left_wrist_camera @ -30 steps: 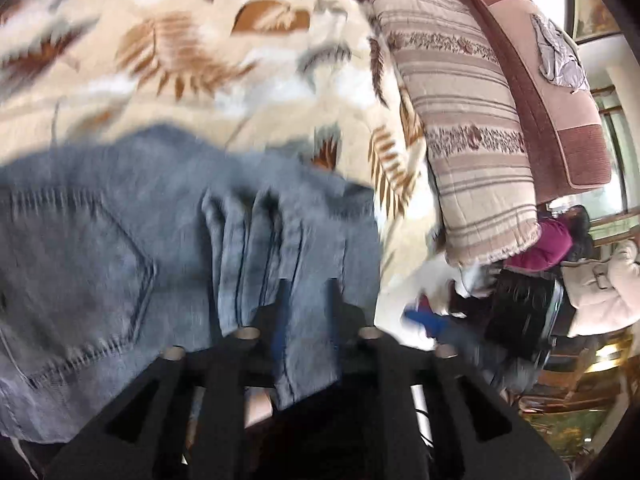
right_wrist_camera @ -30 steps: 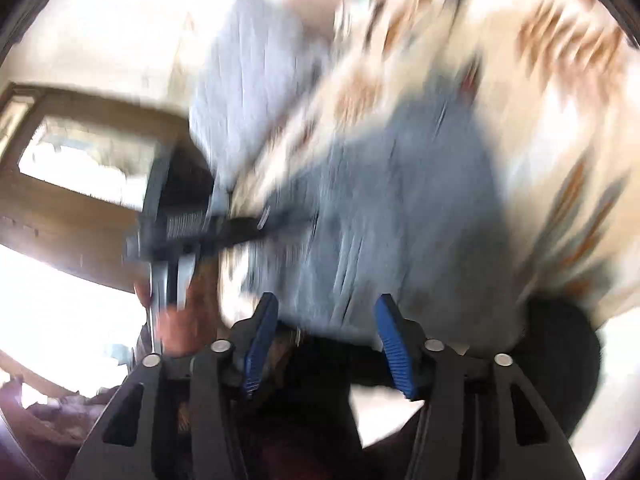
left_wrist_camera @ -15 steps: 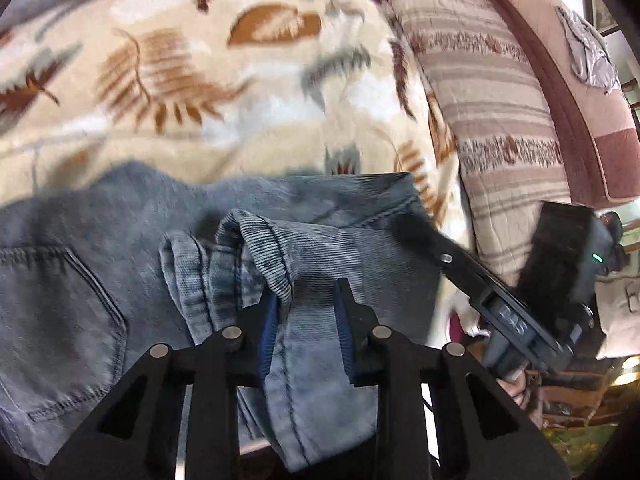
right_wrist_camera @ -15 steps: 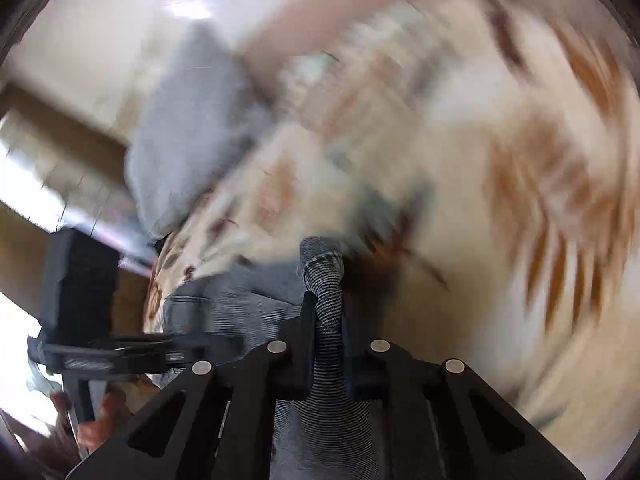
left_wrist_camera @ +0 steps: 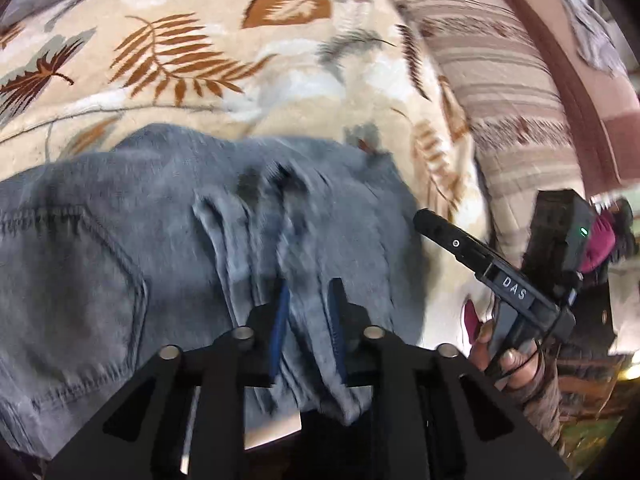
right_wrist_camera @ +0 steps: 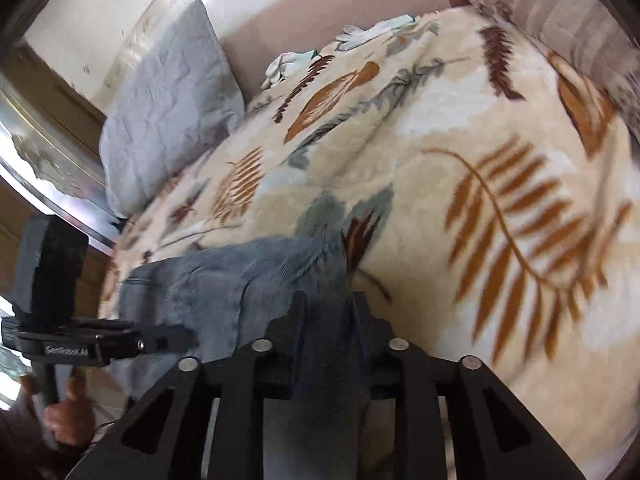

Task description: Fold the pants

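Both ends of jeans on blanket now pinched: left gripper holding a fold, right gripper newly clamped, jaws easing slightly. Ready for folding over.

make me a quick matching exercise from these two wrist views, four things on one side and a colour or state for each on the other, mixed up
Things:
1. jeans
2. blanket
3. pillow
4. left gripper

Descriptions:
A. cream with brown fern and leaf prints
B. pale grey-blue, propped against the wall
C. faded grey-blue denim with a stitched back pocket, lying on the bed
D. blue-padded fingers with a fold of denim between them

Pairs: 1-C, 2-A, 3-B, 4-D
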A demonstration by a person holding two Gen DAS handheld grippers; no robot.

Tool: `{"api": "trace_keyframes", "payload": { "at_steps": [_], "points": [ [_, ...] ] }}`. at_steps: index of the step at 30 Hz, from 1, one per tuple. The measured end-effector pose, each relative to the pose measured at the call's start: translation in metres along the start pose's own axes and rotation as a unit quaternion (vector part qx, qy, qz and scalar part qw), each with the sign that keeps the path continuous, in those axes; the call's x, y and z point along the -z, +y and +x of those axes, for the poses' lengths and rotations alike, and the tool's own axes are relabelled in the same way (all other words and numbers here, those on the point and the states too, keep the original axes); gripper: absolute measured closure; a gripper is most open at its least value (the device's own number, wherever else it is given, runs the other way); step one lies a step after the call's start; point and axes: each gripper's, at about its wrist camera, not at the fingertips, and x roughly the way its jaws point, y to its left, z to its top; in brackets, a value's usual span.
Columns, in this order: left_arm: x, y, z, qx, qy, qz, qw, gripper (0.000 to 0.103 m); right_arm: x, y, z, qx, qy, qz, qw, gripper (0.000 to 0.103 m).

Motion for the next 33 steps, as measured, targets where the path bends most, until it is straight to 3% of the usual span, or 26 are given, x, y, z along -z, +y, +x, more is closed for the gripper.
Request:
{"api": "trace_keyframes", "payload": {
  "at_steps": [1, 2, 4, 8, 10, 12, 13, 18, 22, 27, 30, 33],
  "points": [
    [0.008, -0.004, 0.0, 0.006, 0.003, 0.0, 1.0, 0.059, 0.007, -0.003, -0.004, -0.016, 0.005, 0.015, 1.0, 0.064],
    [0.014, -0.005, 0.002, 0.006, 0.003, -0.001, 1.0, 0.053, 0.017, -0.007, -0.006, -0.029, 0.009, 0.03, 0.999, 0.062],
    [0.029, -0.011, 0.011, -0.009, 0.007, 0.011, 0.9999, 0.053, 0.03, -0.009, -0.01, -0.043, 0.018, 0.048, 0.998, 0.059],
    [0.04, -0.022, 0.026, -0.062, 0.013, 0.037, 0.9973, 0.055, 0.051, -0.011, 0.001, -0.031, 0.035, 0.058, 0.997, 0.054],
    [0.042, -0.027, 0.022, -0.065, 0.002, 0.039, 0.9972, 0.063, 0.055, -0.004, -0.004, -0.023, 0.027, 0.041, 0.999, 0.074],
    [0.045, -0.032, 0.016, -0.065, -0.009, 0.045, 0.9968, 0.068, 0.056, 0.009, -0.016, -0.017, 0.009, 0.012, 1.0, 0.085],
    [0.045, -0.034, 0.016, -0.072, -0.013, 0.05, 0.9961, 0.068, 0.058, 0.015, -0.022, -0.009, -0.001, -0.003, 1.0, 0.086],
    [0.048, -0.03, 0.031, -0.102, -0.004, 0.051, 0.9934, 0.078, 0.071, 0.014, -0.004, 0.054, 0.026, -0.023, 0.998, 0.085],
    [0.052, -0.028, 0.027, -0.103, -0.012, 0.049, 0.9934, 0.078, 0.072, 0.008, -0.007, 0.047, 0.019, -0.001, 0.999, 0.078],
    [0.05, -0.026, 0.011, -0.088, -0.027, 0.041, 0.9948, 0.078, 0.065, 0.007, -0.013, 0.044, 0.021, 0.012, 0.999, 0.076],
    [0.037, -0.014, -0.009, -0.084, -0.06, 0.018, 0.9946, 0.078, 0.049, 0.003, -0.025, 0.036, -0.01, 0.025, 0.999, 0.076],
    [0.018, -0.001, -0.016, -0.07, -0.061, -0.012, 0.9956, 0.078, 0.026, -0.005, -0.022, 0.022, -0.028, 0.046, 0.998, 0.071]
  ]
}}
